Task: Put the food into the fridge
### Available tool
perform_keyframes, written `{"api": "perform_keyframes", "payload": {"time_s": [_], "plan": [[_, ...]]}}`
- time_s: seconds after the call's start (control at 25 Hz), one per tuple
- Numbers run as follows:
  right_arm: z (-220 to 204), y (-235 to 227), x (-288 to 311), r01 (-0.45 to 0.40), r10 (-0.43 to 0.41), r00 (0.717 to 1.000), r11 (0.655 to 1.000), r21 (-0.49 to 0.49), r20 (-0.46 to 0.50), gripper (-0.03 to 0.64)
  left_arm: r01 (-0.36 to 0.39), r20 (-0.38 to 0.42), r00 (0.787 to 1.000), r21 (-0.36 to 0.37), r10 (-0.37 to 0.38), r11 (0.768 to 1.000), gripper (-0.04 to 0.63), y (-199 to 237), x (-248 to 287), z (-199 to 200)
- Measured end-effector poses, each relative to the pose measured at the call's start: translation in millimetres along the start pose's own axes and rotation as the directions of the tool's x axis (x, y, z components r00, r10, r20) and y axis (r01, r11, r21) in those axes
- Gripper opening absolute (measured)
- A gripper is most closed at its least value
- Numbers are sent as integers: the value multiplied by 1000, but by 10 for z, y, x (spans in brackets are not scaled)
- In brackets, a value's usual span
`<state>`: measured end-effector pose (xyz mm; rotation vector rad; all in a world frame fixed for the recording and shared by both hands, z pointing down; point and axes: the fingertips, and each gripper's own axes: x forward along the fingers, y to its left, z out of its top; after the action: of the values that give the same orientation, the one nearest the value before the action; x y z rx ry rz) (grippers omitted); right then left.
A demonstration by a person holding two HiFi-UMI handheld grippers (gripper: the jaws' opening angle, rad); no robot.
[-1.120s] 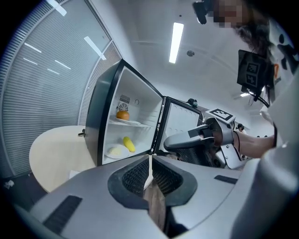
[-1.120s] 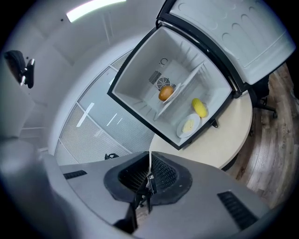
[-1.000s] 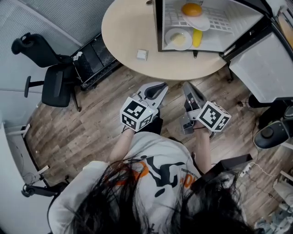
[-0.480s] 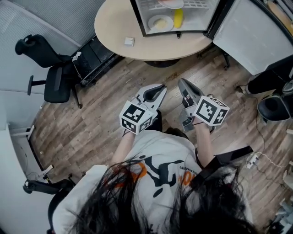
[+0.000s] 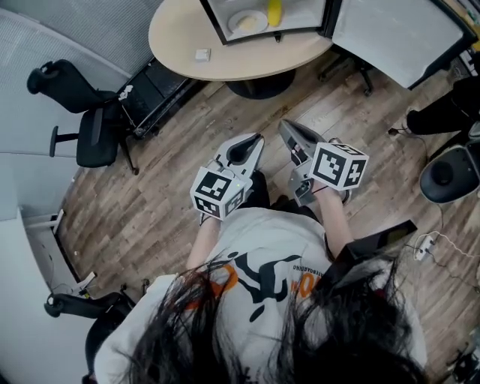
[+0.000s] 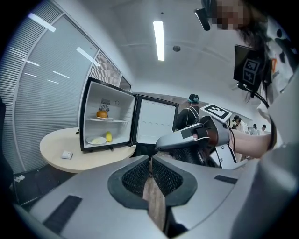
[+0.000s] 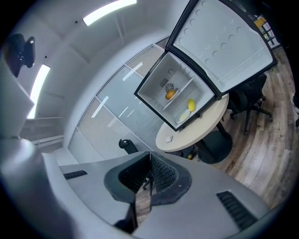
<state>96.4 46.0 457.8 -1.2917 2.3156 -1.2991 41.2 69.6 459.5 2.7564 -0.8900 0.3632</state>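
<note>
A small fridge (image 5: 262,19) stands open on the round table (image 5: 225,56), its door (image 5: 394,37) swung to the right. Inside, a white plate (image 5: 246,22) and a yellow fruit (image 5: 274,10) lie on the floor of the fridge. In the left gripper view an orange (image 6: 102,114) sits on the upper shelf (image 6: 110,120). My left gripper (image 5: 251,141) and right gripper (image 5: 285,127) hang side by side over the wooden floor, close to the person's body and well short of the table. Both are shut with nothing between the pads.
A small white object (image 5: 202,54) lies on the table left of the fridge. A black office chair (image 5: 79,112) stands at the left, dark equipment (image 5: 161,90) beside the table, another chair base (image 5: 450,172) at the right. People (image 6: 238,123) stand in the background.
The table and fridge have slid toward the top edge of the head view, so they lie farther from me. Both grippers stay low near the body, still shut.
</note>
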Motion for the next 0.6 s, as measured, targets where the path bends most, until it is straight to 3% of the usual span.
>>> {"api": "perform_keyframes", "payload": {"time_s": [0.6], "plan": [[-286, 32, -69, -19, 17, 998, 999, -33, -65, 17, -6, -5, 1000, -5, 6, 1000, 13, -188, -88, -170]]}}
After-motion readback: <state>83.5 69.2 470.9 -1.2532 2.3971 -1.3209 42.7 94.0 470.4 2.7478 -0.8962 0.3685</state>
